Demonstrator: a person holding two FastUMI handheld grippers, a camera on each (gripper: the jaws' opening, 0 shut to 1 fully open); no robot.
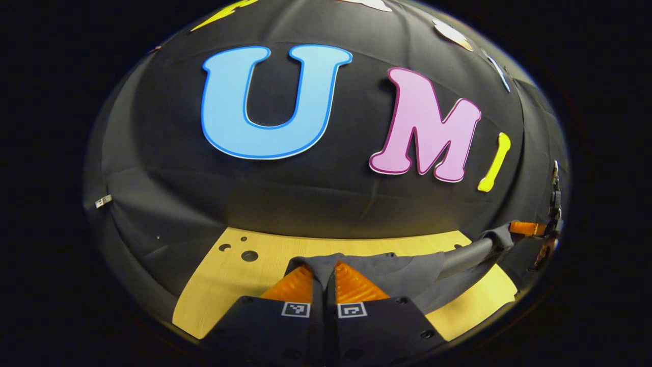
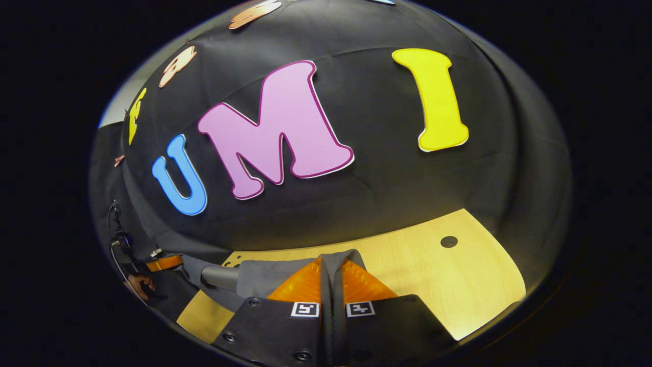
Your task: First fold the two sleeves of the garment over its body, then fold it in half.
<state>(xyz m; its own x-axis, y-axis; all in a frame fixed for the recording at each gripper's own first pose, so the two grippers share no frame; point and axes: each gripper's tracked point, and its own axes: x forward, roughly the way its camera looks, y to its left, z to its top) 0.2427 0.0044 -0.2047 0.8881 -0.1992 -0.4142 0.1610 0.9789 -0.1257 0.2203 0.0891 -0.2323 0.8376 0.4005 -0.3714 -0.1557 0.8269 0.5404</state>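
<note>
Over the near edge of the table (image 1: 224, 285) the garment (image 1: 402, 272) hangs lifted, a dark grey cloth stretched between the two grippers. The left gripper (image 1: 323, 278) has its fingers closed on a pinch of the fabric at one end; the right gripper (image 2: 331, 278) has its fingers clamped on the other end in the same way. In the left gripper view the right gripper also appears far off at the right, with cloth running to it. The sleeves seem to be folded in already (the bunched cloth hides them, so this is a guess), and the fold in half looks to be the step in hand: an edge is raised but not yet laid over. The table is pale wood with a few round holes (image 2: 449, 241). Behind it, on the far side, black cloth (image 1: 305, 204) walls the booth.
</note>
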